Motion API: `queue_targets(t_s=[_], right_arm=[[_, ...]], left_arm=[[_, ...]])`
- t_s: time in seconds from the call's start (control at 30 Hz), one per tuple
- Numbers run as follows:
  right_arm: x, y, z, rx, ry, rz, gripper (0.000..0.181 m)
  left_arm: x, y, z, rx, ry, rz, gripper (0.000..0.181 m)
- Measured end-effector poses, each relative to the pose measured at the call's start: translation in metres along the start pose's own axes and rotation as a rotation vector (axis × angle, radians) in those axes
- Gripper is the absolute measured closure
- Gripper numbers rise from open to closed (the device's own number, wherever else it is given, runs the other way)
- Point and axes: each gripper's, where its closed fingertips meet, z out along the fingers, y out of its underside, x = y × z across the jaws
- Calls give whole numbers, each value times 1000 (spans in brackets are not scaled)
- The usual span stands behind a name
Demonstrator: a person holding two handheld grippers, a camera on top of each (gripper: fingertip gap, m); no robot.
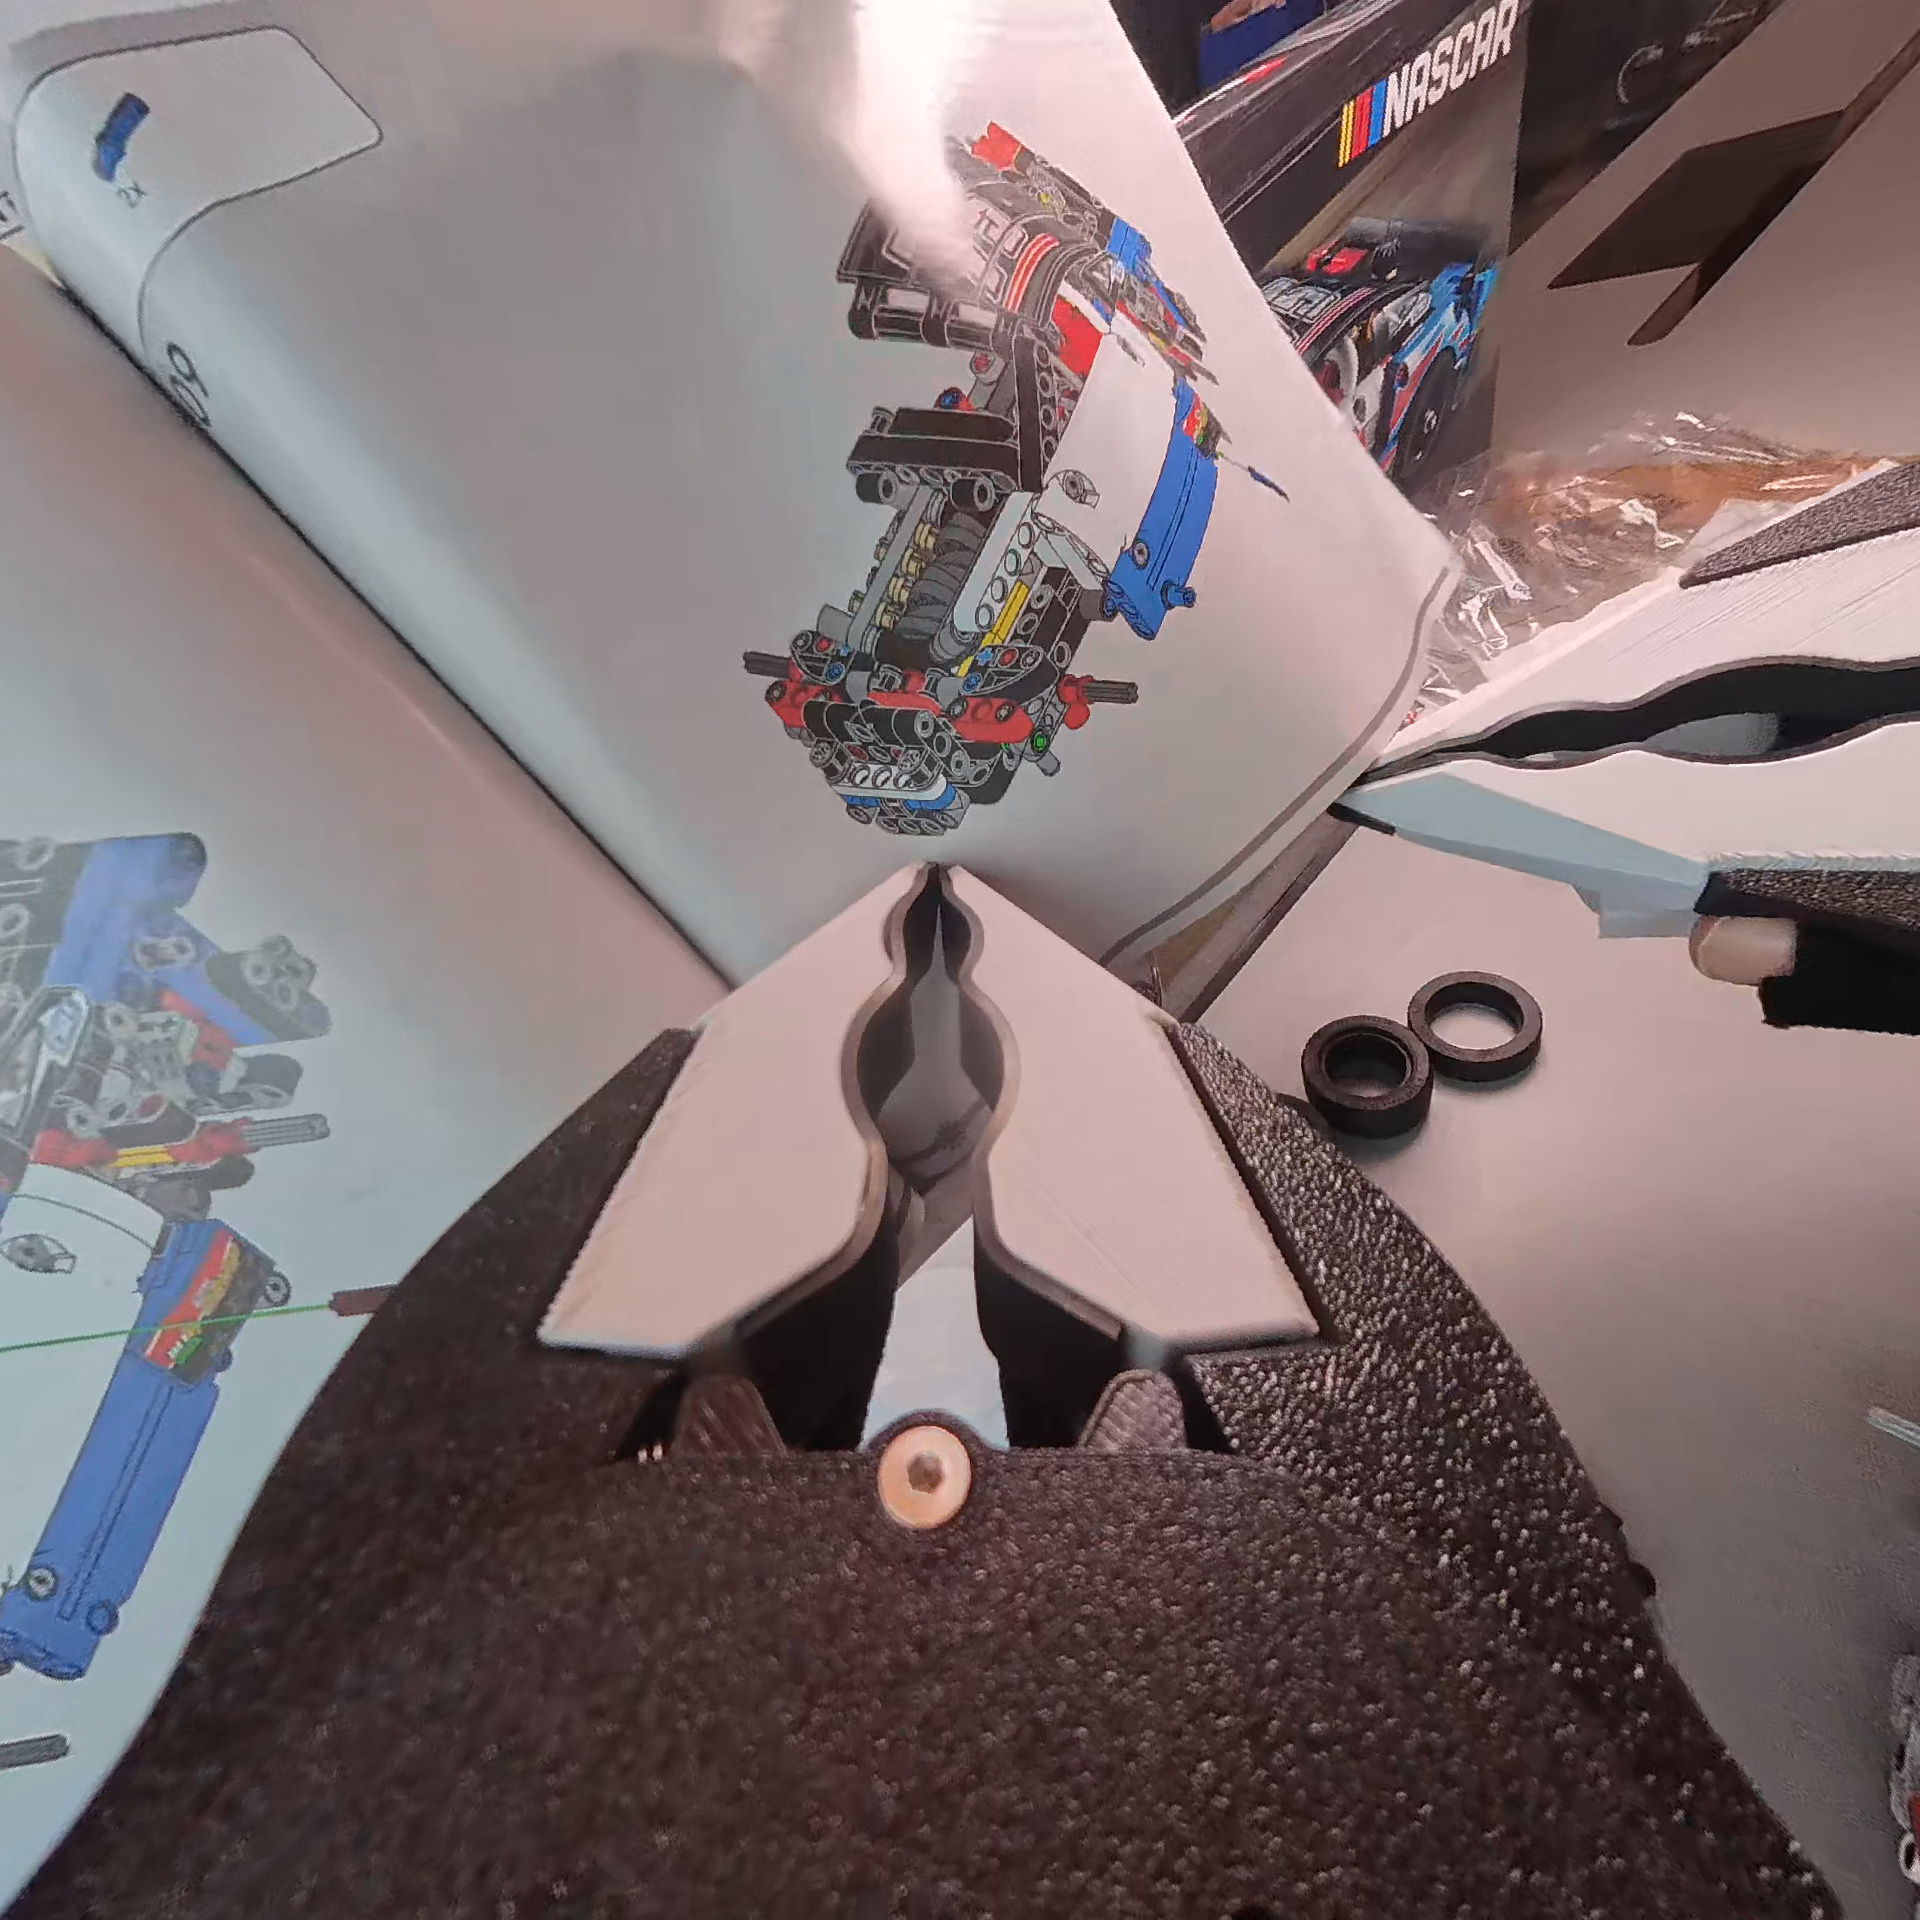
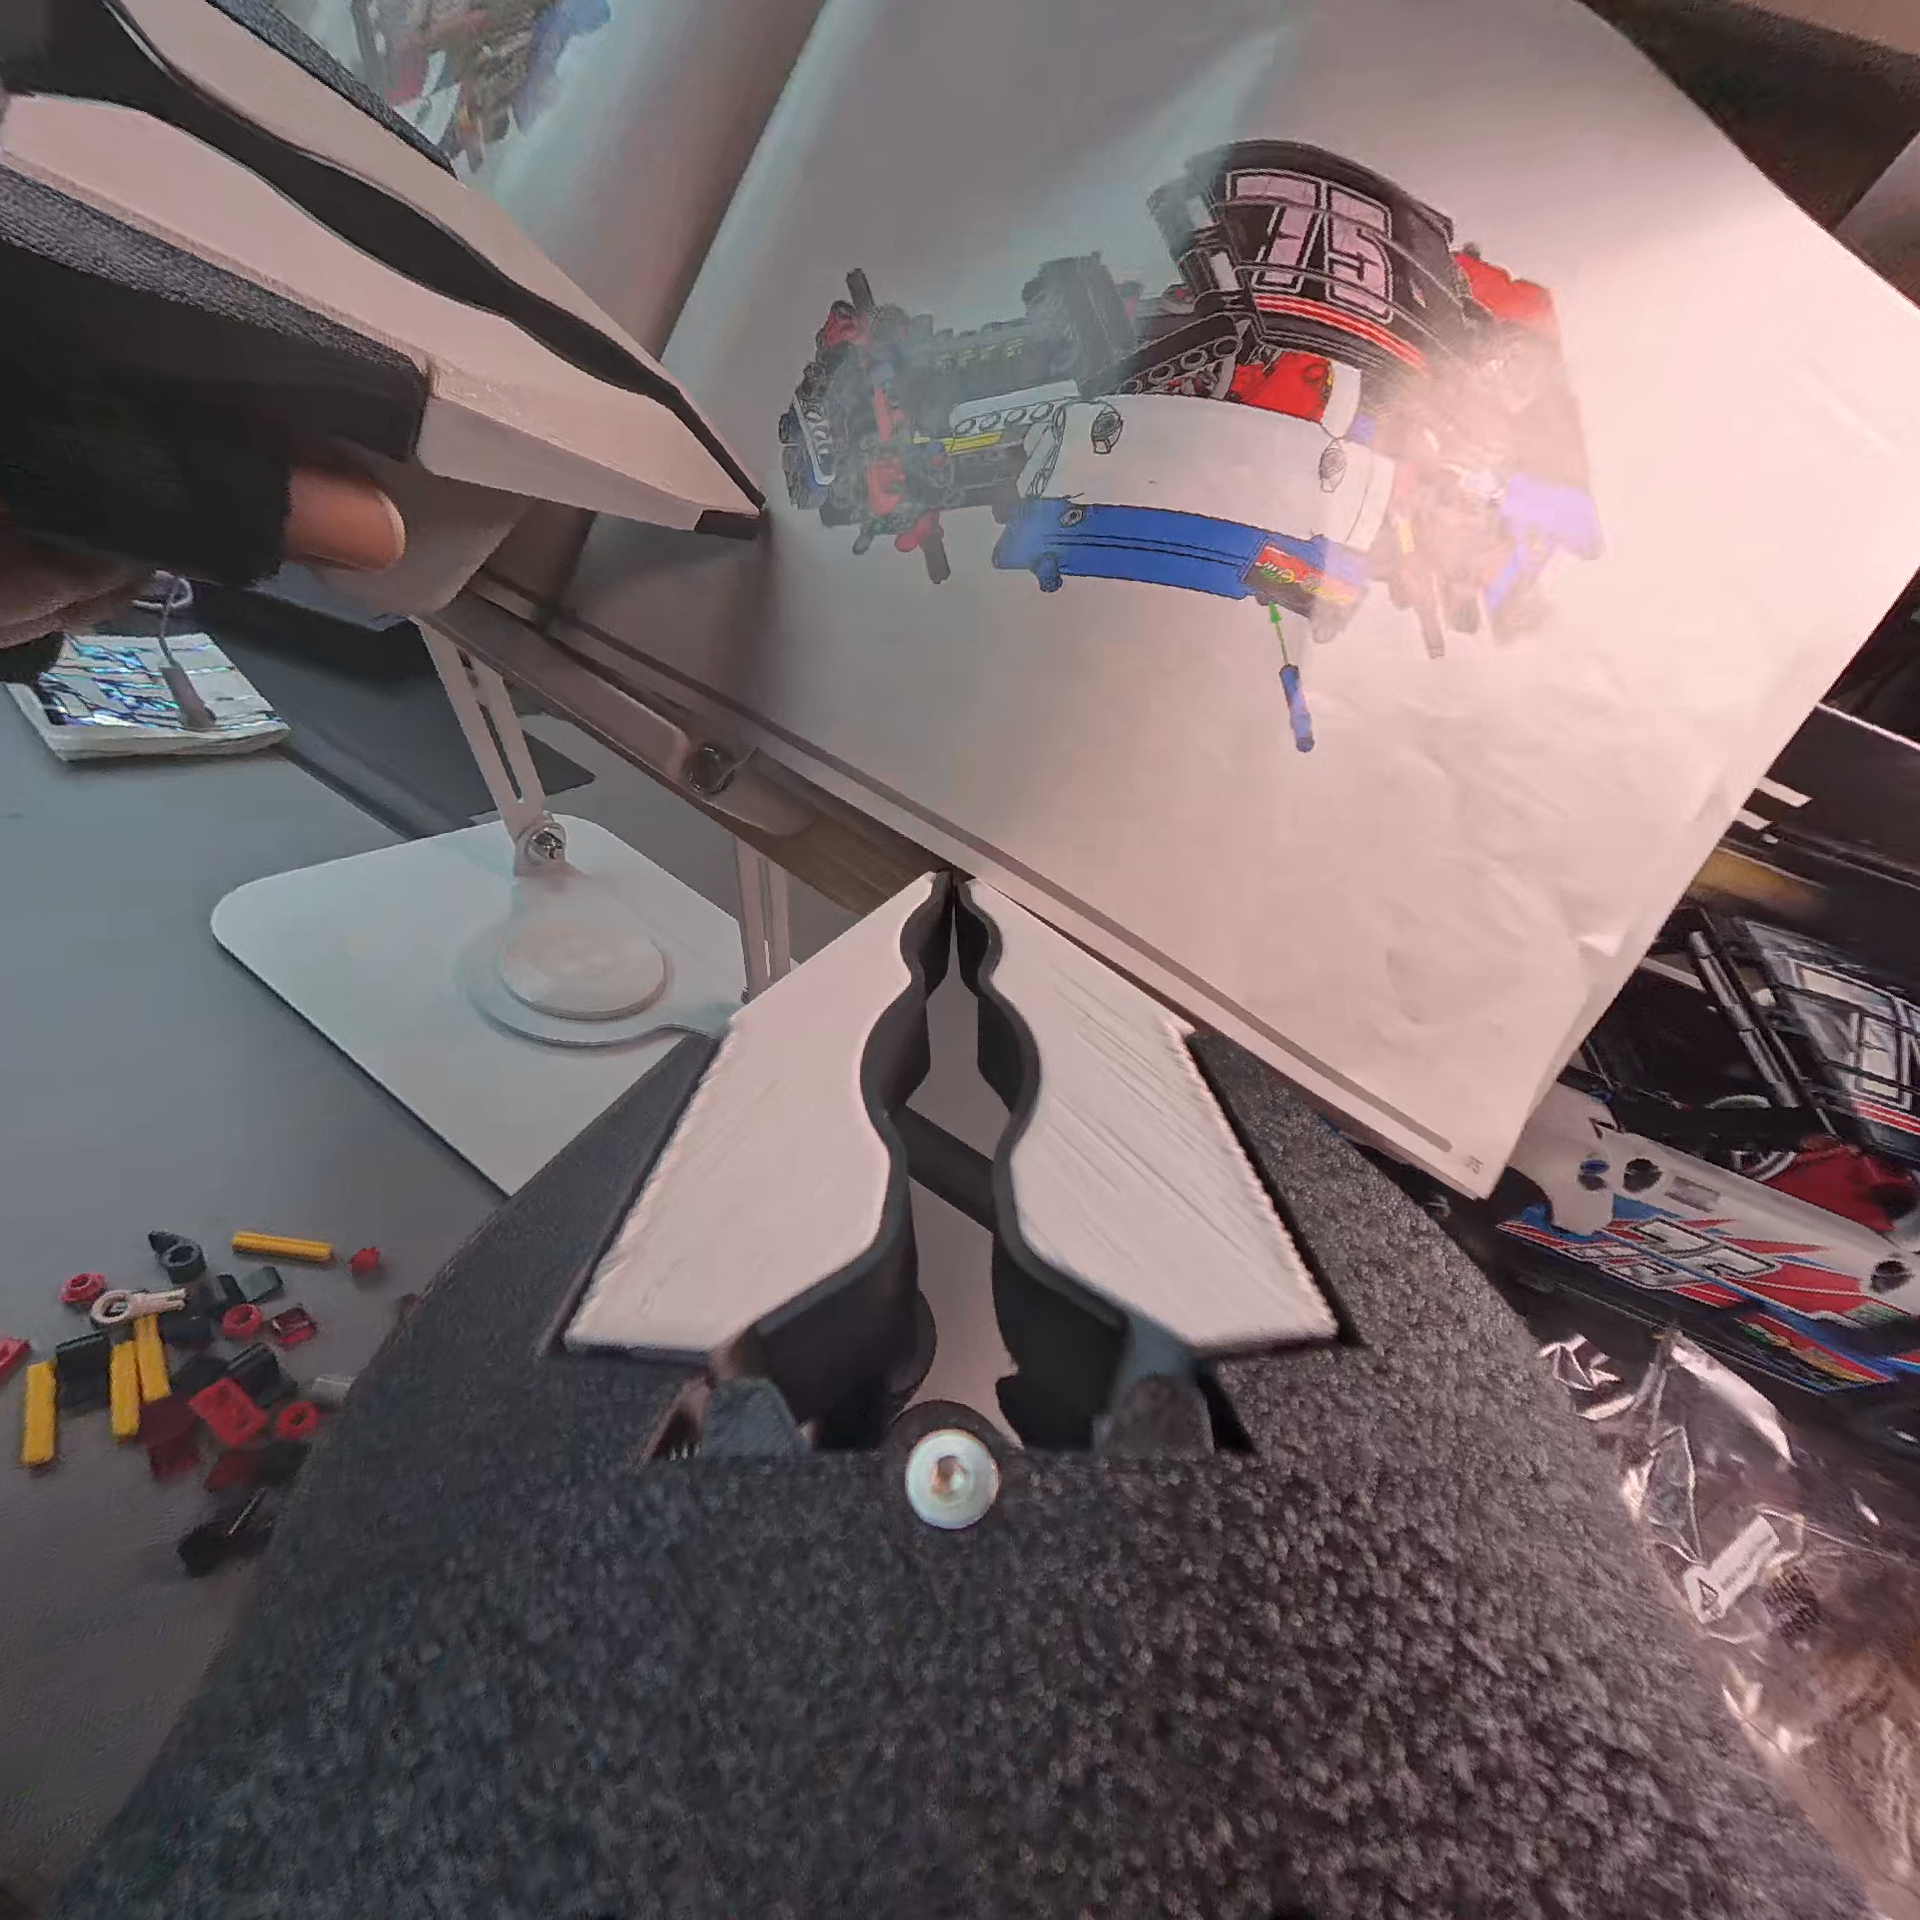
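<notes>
An open instruction booklet leans on a stand. My left gripper [image 1: 932, 873] is shut on the lower edge of its lifted, curled page [image 1: 623, 468], and the sheet runs down between the two fingers. In the right wrist view the left gripper [image 2: 743, 514] meets that page [image 2: 1143, 779] at its lower left corner. My right gripper [image 2: 951, 883] is shut, with its tips at the stand's ledge [image 2: 831, 831] just below the page's bottom edge. The right gripper also shows in the left wrist view [image 1: 1345, 810], beside the page's right edge.
The stand's white base [image 2: 343, 935] sits on the grey table. Several small red, yellow and black pieces [image 2: 156, 1351] lie at the left. Two black tyre rings [image 1: 1366, 1075] lie right of the stand. A printed box [image 1: 1403, 208] and clear plastic bags [image 2: 1766, 1610] stand behind and right. Tip to tip, the grippers are about 9 centimeters apart.
</notes>
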Motion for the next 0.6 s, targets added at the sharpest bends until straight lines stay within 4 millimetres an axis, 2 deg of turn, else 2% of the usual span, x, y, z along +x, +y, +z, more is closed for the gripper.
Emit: queue_targets(t_s=[0.1, 0.23, 0.3, 0.43, 0.5, 0.6], right_arm=[[5, -5, 2, 7, 44, -10, 176], [3, -35, -6, 147, 65, -70, 178], [-1, -42, -6, 181, 73, -89, 177], [-14, -28, 15, 71, 30, 14, 141], [-15, -23, 25, 35, 72, 28, 143], [-18, -26, 34, 33, 109, 75, 150]], left_arm=[[-1, -1, 1, 9, -10, -17, 181], [-3, -2, 0, 25, -13, -25, 181], [-4, -2, 0, 36, 5, -54, 181], [-5, -4, 0, 57, 27, -127, 181], [-4, -4, 0, 65, 28, -141, 181], [-3, -4, 0, 68, 19, -135, 181]])
